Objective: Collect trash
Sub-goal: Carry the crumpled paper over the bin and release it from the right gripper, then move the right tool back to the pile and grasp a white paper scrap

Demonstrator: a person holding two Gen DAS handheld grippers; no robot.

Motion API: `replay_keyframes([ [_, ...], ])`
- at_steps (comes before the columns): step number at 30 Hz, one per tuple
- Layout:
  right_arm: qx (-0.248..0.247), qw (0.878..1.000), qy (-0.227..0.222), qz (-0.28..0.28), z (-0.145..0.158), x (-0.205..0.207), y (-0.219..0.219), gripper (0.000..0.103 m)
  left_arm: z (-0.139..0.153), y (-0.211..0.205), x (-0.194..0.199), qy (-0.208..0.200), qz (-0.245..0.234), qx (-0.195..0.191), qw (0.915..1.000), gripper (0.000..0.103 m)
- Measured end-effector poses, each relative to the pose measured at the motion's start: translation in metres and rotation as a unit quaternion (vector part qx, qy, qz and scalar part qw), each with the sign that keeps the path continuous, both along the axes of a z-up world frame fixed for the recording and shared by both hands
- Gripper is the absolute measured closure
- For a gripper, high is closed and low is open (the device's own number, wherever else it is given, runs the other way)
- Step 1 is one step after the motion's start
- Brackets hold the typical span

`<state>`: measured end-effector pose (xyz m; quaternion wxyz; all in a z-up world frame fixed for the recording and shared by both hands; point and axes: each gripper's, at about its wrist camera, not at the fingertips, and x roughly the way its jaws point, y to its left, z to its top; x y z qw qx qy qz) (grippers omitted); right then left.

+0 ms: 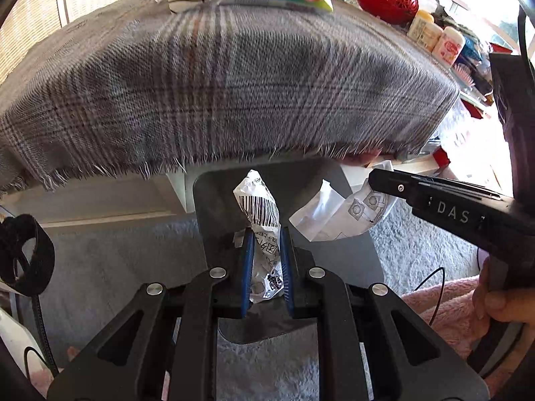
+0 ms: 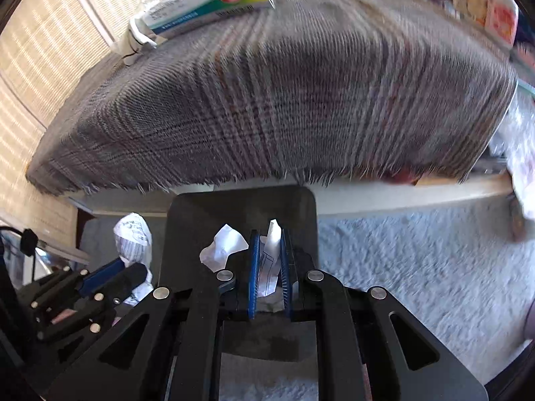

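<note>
— Claws first: what is each one doing?
— Left claw (image 1: 265,264) pinches a crumpled barcode wrapper (image 1: 259,207); right claw (image 2: 269,264) pinches a crumpled white paper (image 2: 271,250).
— Where are they?
— Both hang just below the fringed front edge of the plaid cloth (image 1: 217,83) on the tabletop, over a dark grey bin (image 1: 301,180) standing on pale carpet (image 2: 418,267).

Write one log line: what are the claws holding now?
left claw: shut on barcode wrapper | right claw: shut on white paper | both over dark bin
</note>
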<state>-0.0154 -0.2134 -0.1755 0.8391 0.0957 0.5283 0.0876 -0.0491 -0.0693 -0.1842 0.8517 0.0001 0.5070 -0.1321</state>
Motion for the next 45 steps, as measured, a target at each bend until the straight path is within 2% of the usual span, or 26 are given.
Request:
replay_keyframes([
  [5, -0.015, 1.000, 0.007, 0.007, -0.004, 0.004, 0.005, 0.088, -0.018, -0.002, 0.007, 0.026, 0.007, -0.005, 0.9996, 0.089],
  [10, -0.015, 1.000, 0.011, 0.013, -0.006, 0.005, 0.007, 0.087, -0.021, -0.004, 0.008, 0.031, 0.006, 0.001, 0.9995, 0.086],
  [15, -0.007, 1.000, 0.010, 0.003, -0.005, 0.007, 0.003, 0.085, -0.021, -0.002, 0.008, 0.034, 0.008, 0.005, 0.9994, 0.068],
  [16, -0.005, 1.000, 0.011, 0.000, -0.006, 0.007, 0.002, 0.082, -0.022, -0.002, 0.008, 0.036, 0.008, 0.007, 0.9993, 0.067],
  [18, -0.003, 1.000, 0.012, -0.001, -0.006, 0.007, 0.001, 0.056, -0.021, -0.001, 0.008, 0.037, 0.008, 0.006, 0.9993, 0.062],
  [20, -0.006, 1.000, 0.010, -0.001, -0.005, 0.007, 0.002, 0.053, -0.019, 0.001, 0.007, 0.035, 0.010, 0.006, 0.9993, 0.056],
  [22, -0.009, 1.000, 0.008, -0.005, -0.004, 0.007, 0.002, 0.044, -0.016, 0.003, 0.006, 0.033, 0.013, 0.005, 0.9994, 0.050],
  [24, -0.014, 1.000, 0.004, -0.011, -0.002, 0.006, 0.001, 0.024, -0.013, 0.005, 0.005, 0.029, 0.017, 0.006, 0.9994, 0.037],
  [25, -0.016, 1.000, 0.003, -0.013, -0.002, 0.006, 0.000, 0.020, -0.011, 0.006, 0.005, 0.025, 0.019, 0.008, 0.9995, 0.034],
  [27, -0.017, 1.000, 0.001, -0.018, -0.001, 0.006, -0.002, 0.006, -0.008, 0.007, 0.004, 0.021, 0.021, 0.013, 0.9995, 0.022],
  [28, -0.015, 1.000, 0.000, -0.018, -0.001, 0.006, -0.003, 0.004, -0.007, 0.008, 0.004, 0.018, 0.024, 0.016, 0.9994, 0.019],
  [31, 0.001, 1.000, 0.001, -0.014, 0.000, 0.006, -0.006, 0.003, -0.005, 0.014, 0.003, 0.017, 0.029, 0.022, 0.9992, 0.015],
  [35, 0.029, 0.999, -0.013, -0.014, 0.016, 0.008, -0.011, 0.003, 0.003, 0.025, 0.004, 0.019, 0.036, 0.000, 0.9992, 0.014],
  [38, 0.027, 0.999, -0.042, -0.006, 0.041, 0.011, -0.014, 0.003, 0.020, 0.033, 0.006, 0.005, 0.039, -0.006, 0.9992, 0.013],
  [42, 0.032, 0.997, -0.071, -0.009, 0.076, 0.023, -0.023, 0.003, 0.040, 0.041, 0.018, -0.012, 0.044, 0.009, 0.9989, 0.011],
  [45, 0.019, 0.996, -0.084, -0.011, 0.095, 0.039, -0.029, 0.003, 0.052, 0.045, 0.032, -0.010, 0.055, -0.005, 0.9984, 0.011],
])
